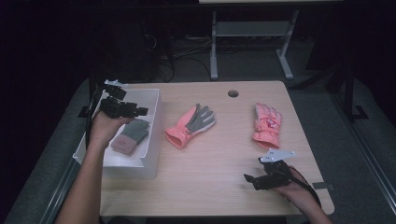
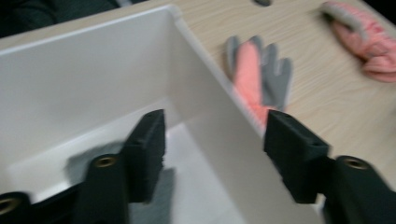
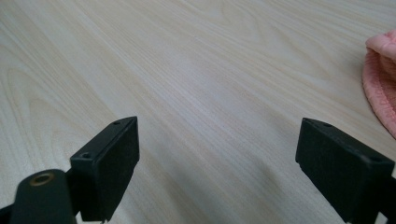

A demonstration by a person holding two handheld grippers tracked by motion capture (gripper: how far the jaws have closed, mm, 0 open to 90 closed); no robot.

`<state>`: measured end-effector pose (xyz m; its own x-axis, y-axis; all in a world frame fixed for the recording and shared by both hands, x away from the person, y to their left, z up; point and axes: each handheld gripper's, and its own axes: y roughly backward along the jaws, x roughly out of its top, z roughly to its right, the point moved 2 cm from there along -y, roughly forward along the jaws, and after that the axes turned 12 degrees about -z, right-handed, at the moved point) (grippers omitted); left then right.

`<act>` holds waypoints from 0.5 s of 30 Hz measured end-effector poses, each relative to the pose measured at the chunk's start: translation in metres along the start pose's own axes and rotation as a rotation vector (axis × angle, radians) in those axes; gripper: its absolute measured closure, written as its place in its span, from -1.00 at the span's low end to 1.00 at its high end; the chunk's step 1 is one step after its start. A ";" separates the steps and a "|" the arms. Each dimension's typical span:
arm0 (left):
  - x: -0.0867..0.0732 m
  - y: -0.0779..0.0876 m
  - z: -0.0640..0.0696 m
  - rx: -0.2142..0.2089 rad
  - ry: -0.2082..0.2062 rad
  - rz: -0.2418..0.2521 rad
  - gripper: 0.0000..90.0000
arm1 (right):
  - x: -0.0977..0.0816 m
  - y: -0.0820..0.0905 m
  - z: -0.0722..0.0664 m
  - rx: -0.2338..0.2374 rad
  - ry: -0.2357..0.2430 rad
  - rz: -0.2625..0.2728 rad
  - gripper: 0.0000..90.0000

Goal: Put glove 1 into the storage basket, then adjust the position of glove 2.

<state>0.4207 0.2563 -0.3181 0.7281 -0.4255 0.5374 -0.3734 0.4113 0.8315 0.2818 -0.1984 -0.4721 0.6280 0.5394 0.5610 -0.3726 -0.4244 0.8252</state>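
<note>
A white bin stands at the table's left, and a grey and pink glove lies inside it. My left gripper hovers over the bin, open, with nothing between its jaws. In the left gripper view the gripper straddles the bin's right wall. A pink and grey glove lies palm up at the table's middle, seen too in the left gripper view. A pink glove lies at the right. My right gripper rests open near the front right edge; its view shows bare wood and a pink cuff.
The wooden table has a round cable hole at its far edge. Beyond it stand a grey desk frame and cables on the dark floor. Bare wood lies between the gloves and the front edge.
</note>
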 end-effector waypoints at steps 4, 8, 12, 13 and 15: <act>0.014 -0.006 0.020 -0.030 -0.032 0.009 0.32 | 0.001 0.000 0.000 0.002 0.003 0.004 -0.71; 0.027 -0.012 0.039 -0.049 -0.062 0.020 0.86 | 0.001 0.000 -0.001 0.004 0.004 0.001 -0.71; 0.040 -0.022 0.057 -0.063 -0.081 0.016 0.99 | 0.002 0.000 -0.001 0.007 0.006 0.003 -0.71; 0.043 -0.025 0.060 -0.059 -0.083 0.014 0.99 | 0.002 0.000 -0.001 0.007 0.008 0.003 -0.71; 0.049 -0.030 0.069 -0.061 -0.095 0.006 0.99 | 0.002 0.000 -0.001 0.007 0.011 0.004 -0.71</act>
<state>0.4284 0.1674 -0.3070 0.6675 -0.4960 0.5553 -0.3397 0.4608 0.8199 0.2826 -0.1963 -0.4710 0.6187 0.5455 0.5654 -0.3709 -0.4315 0.8223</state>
